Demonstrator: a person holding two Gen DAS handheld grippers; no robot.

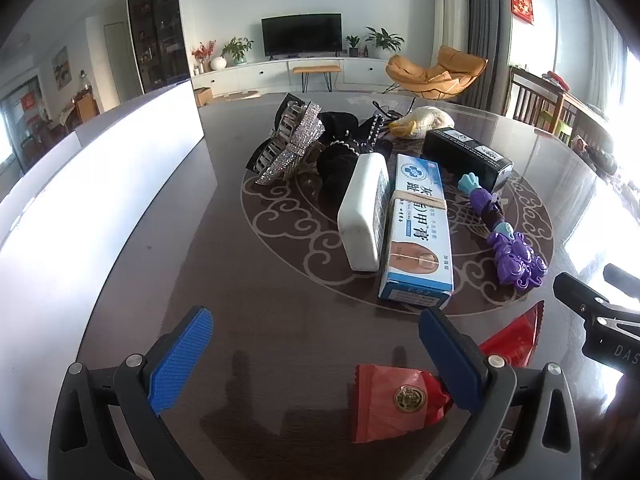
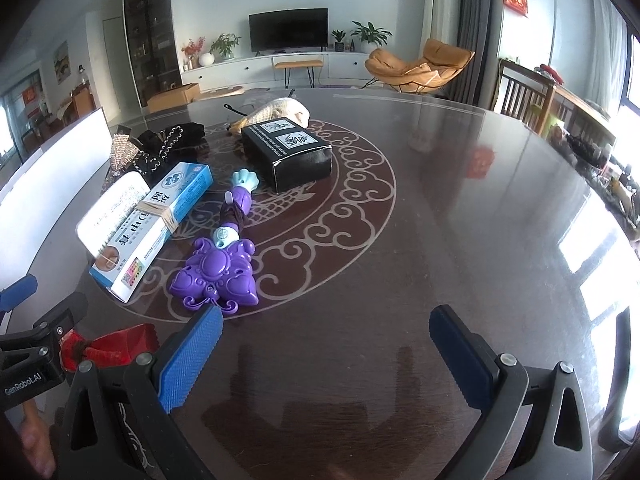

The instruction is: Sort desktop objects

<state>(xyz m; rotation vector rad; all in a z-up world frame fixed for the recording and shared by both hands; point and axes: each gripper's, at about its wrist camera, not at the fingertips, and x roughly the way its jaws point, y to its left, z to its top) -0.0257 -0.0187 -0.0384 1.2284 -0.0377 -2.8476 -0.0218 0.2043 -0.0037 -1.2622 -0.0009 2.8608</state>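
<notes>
- Left tool [image 1: 316, 354] and right tool [image 2: 326, 354] both gape fully, gripping nothing, hovering over the counter [image 2: 440, 220] near its front edge.
- Red sachet [image 1: 396, 400] lies just right of the left tool's right finger, nearest that hand.
- Beyond, toward the centre: blue box [image 1: 420, 236], long axis running away, and purple toy [image 2: 218, 268].
- Only the left view shows the hair clip [image 1: 288, 140] fully.
</notes>
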